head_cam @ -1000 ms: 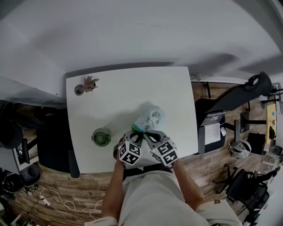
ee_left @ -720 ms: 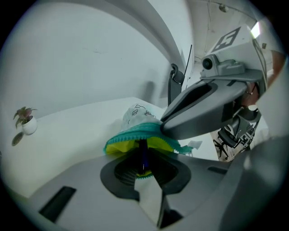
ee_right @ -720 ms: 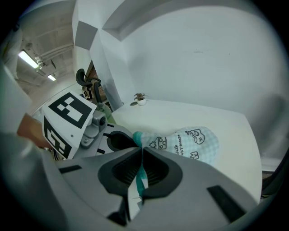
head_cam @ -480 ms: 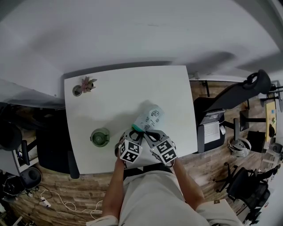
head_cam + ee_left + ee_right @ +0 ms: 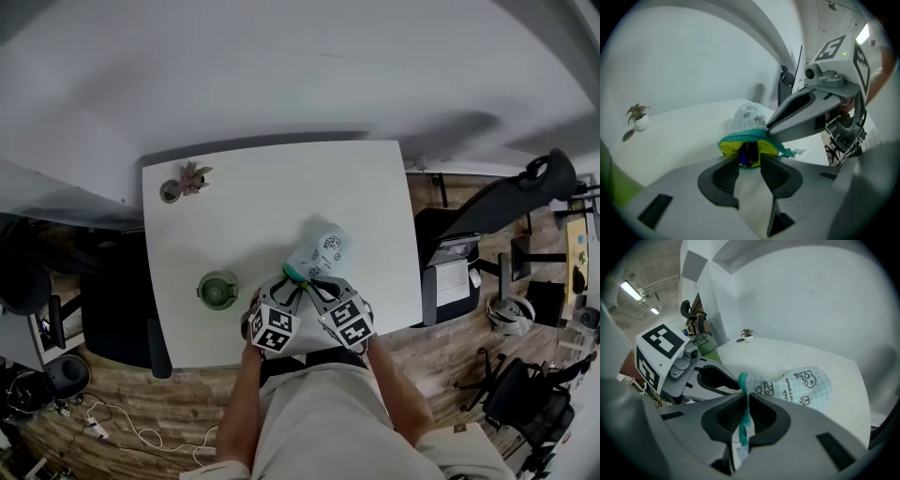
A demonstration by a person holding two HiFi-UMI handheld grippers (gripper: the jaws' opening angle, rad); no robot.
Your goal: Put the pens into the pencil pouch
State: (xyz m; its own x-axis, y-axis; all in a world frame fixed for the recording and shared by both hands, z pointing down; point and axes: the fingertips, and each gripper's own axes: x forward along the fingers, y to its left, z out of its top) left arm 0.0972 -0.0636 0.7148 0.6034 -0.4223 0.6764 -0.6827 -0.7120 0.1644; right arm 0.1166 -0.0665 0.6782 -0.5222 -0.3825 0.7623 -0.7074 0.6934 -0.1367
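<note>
Clamped right tool (image 5: 746, 401) on teal zip edge of pale blue checked fabric pouch (image 5: 319, 251), lying 3 o'clock of white counter (image 5: 262, 187) centre, mouth toward 7 o'clock. Just opened left tool (image 5: 750, 164); dark pens (image 5: 749, 153) loose between tips, inside yellow lining. Likely soft, floppy, light; grip zip seam.

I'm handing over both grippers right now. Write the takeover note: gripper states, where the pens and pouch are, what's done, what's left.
Left hand-held gripper: open, its jaws have just been opening. The pens show in the gap, not pressed by the pads.
Right hand-held gripper: shut on the teal zipper edge.
The pencil pouch lies on the white table, mouth open toward the person.
Done: the pens sit inside the pouch mouth.
Left: probably push them deeper and zip the pouch shut.
</note>
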